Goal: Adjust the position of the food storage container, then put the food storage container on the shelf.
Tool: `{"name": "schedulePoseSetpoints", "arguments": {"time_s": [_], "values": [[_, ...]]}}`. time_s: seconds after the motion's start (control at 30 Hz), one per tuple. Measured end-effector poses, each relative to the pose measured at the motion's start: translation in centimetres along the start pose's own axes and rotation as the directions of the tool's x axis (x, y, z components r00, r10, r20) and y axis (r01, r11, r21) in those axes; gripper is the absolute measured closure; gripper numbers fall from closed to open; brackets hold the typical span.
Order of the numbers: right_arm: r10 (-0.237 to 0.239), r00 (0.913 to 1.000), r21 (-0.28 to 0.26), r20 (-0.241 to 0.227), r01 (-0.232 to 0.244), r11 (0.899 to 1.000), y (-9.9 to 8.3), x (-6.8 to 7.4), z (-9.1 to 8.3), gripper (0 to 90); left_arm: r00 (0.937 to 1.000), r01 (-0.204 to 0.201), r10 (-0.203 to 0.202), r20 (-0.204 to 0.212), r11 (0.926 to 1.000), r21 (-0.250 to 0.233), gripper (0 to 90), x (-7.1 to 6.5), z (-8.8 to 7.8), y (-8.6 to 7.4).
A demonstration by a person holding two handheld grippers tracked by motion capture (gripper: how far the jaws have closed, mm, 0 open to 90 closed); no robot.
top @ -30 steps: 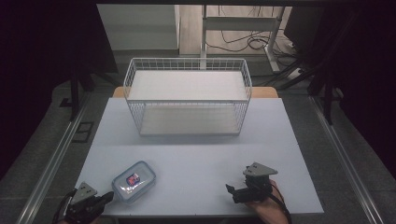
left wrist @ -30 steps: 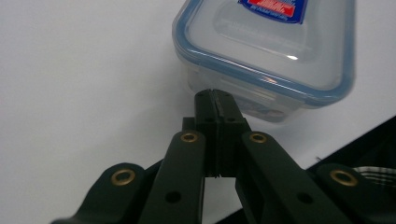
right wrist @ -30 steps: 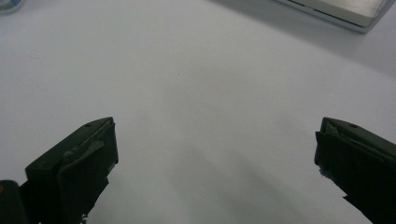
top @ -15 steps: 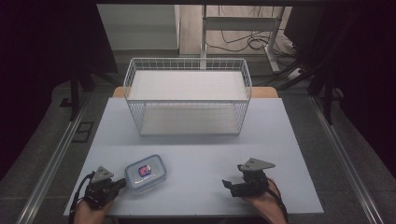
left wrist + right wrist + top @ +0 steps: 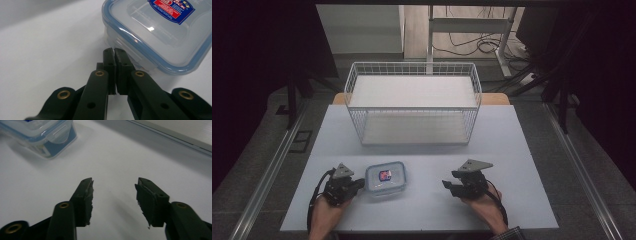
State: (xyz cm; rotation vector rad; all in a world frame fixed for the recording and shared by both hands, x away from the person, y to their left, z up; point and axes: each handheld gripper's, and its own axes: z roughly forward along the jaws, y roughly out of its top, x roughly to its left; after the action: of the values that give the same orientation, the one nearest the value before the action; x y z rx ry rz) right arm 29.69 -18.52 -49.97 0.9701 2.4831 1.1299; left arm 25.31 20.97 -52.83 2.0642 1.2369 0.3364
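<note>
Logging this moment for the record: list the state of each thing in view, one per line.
Plastic container: lid on, upright on the table, near the front edge.
Wire basket: upright, empty.
Left gripper: jaws shut, tips at the container's side latch.
Right gripper: jaws open, holding nothing, apart from the container.
</note>
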Motion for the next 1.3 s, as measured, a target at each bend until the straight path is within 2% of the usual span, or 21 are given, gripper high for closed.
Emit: {"name": "schedulePoseSetpoints", "arguments": {"time_s": [0.07,0.1,0.13,0.17,0.2,0.23,0.3,0.33,0.47,0.6,0.67,0.77,0.8,0.87,0.9,0.93,1.0,1.07,1.13,1.3], "values": [[0.011,0.9999,0.003,-0.008,-0.011,1.0,0.6,-0.1,0.4,56.3,0.9999,-0.014,0.014,0.005,0.9999,0.002,88.1,-0.4,0.4,0.4],[0.026,0.9993,0.008,-0.026,-0.026,1.0,1.1,-0.2,0.8,65.5,0.9997,-0.02,0.02,0.017,0.9998,0.004,88.2,-0.7,0.9,0.9],[0.031,0.9989,0.009,-0.035,-0.031,0.999,1.3,-0.2,1.0,68.6,0.9994,-0.026,0.026,0.021,0.9997,0.004,88.1,-1.0,1.1,1.2],[0.031,0.9989,0.009,-0.035,-0.031,0.999,1.3,-0.2,1.0,68.6,0.9994,-0.026,0.026,0.021,0.9997,0.004,88.1,-1.0,1.1,1.2],[0.031,0.9979,0.017,-0.056,-0.03,0.999,1.8,0.0,1.5,76.0,0.9989,-0.039,0.039,0.027,0.9992,0.006,88.1,-1.4,1.7,1.9],[0.028,0.9978,0.022,-0.06,-0.026,0.999,2.0,0.0,1.8,78.5,0.9986,-0.043,0.043,0.032,0.9991,0.005,88.1,-1.6,2.0,2.2],[0.021,0.9982,0.03,-0.057,-0.019,0.999,2.2,0.1,2.1,81.7,0.9983,-0.044,0.044,0.04,0.999,0.001,87.7,-1.8,2.3,2.6],[0.015,0.9985,0.045,-0.052,-0.013,0.999,2.6,0.2,2.7,86.8,0.9978,-0.049,0.049,0.044,0.9988,0.0,87.5,-1.9,2.6,3.0],[0.024,0.9983,0.056,-0.054,-0.021,0.998,2.7,0.1,3.3,88.9,0.9948,-0.073,0.073,0.071,0.9973,0.0,87.5,-3.0,3.9,4.1],[0.021,0.9986,0.07,-0.049,-0.018,0.997,2.3,0.2,3.4,88.7,0.9917,-0.086,0.086,0.096,0.9963,-0.001,87.7,-3.7,4.3,4.5],[0.024,0.9987,0.078,-0.044,-0.021,0.997,1.8,-0.1,2.9,87.7,0.9892,-0.104,0.104,0.104,0.9946,-0.002,87.5,-4.3,4.6,4.7],[0.041,0.9982,0.076,-0.045,-0.037,0.996,1.4,-0.4,2.4,87.1,0.988,-0.104,0.103,0.114,0.9946,-0.004,86.6,-4.5,4.8,4.9],[0.039,0.9986,0.077,-0.036,-0.036,0.996,1.3,-0.4,2.3,86.4,0.9872,-0.11,0.11,0.115,0.9939,-0.004,85.4,-4.6,4.9,4.9],[0.034,0.9994,0.067,-0.002,-0.034,0.997,1.1,-0.6,1.8,82.7,0.9891,-0.12,0.12,0.085,0.9928,-0.004,80.4,-4.4,4.4,4.8],[0.034,0.9994,0.067,-0.002,-0.034,0.997,1.1,-0.6,1.8,82.7,0.9891,-0.12,0.12,0.085,0.9928,-0.004,75.0,-4.4,4.4,4.8],[0.033,0.9994,0.056,0.01,-0.034,0.998,1.0,-1.0,1.2,75.6,0.9921,-0.092,0.094,0.083,0.9954,-0.027,64.5,-4.0,3.8,4.6],[0.025,0.9996,0.037,0.015,-0.025,0.999,0.8,-1.2,0.8,67.1,0.9923,-0.075,0.079,0.095,0.9959,-0.05,52.4,-3.6,3.2,4.4],[0.041,0.9991,0.029,0.013,-0.042,0.999,0.8,-1.5,0.4,54.5,0.9925,-0.065,0.071,0.1,0.9959,-0.063,38.9,-3.5,2.8,4.2],[0.061,0.9981,0.008,0.002,-0.061,0.998,0.8,-1.6,0.2,46.1,0.9914,-0.054,0.062,0.115,0.9956,-0.077,30.6,-3.3,2.6,4.1],[0.088,0.9962,0.01,0.004,-0.088,0.996,1.1,-1.6,0.0,36.9,0.989,-0.013,0.025,0.146,0.996,-0.088,16.1,-3.0,2.4,4.4]]}}
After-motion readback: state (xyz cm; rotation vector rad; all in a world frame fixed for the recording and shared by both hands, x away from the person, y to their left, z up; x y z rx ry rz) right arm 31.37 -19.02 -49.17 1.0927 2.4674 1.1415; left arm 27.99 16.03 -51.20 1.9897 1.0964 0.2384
